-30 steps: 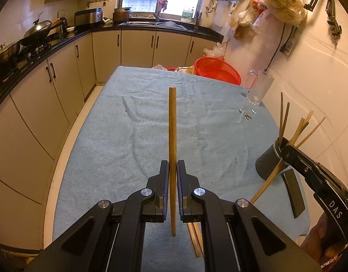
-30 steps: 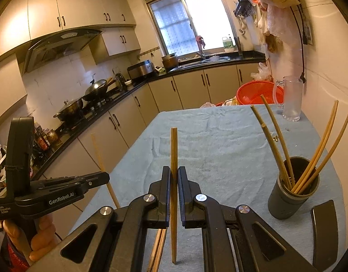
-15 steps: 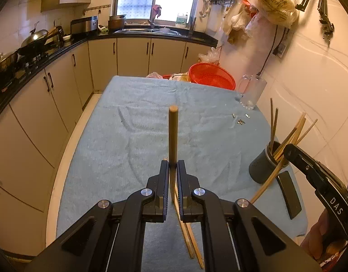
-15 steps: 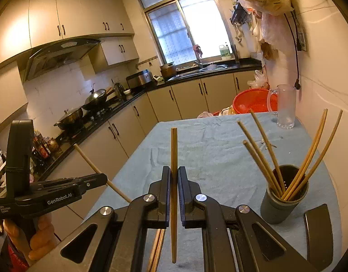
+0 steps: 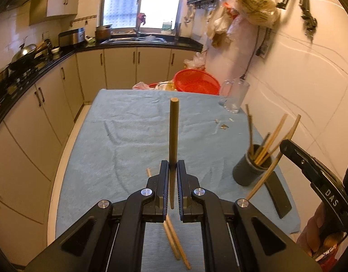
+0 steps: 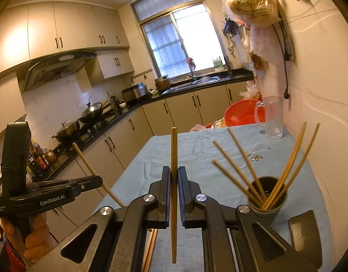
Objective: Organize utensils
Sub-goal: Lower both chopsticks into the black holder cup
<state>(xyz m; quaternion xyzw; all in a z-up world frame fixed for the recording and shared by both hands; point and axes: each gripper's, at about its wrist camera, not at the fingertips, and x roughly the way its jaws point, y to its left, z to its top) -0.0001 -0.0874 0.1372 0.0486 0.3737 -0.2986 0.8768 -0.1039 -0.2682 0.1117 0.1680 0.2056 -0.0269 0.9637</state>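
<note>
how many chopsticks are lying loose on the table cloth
2 loose chopsticks, side by side on the cloth, partly beneath the left tool; others may be hidden under it.

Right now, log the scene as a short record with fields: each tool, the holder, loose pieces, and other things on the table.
left tool: shut on a chopstick, held upright
right tool: shut on a second chopstick, held upright
holder: dark cup on the blue cloth, several chopsticks standing in it
loose: two chopsticks lying on the cloth under the left tool
beside cup: flat black object
far end: glass mug, red basket
</note>
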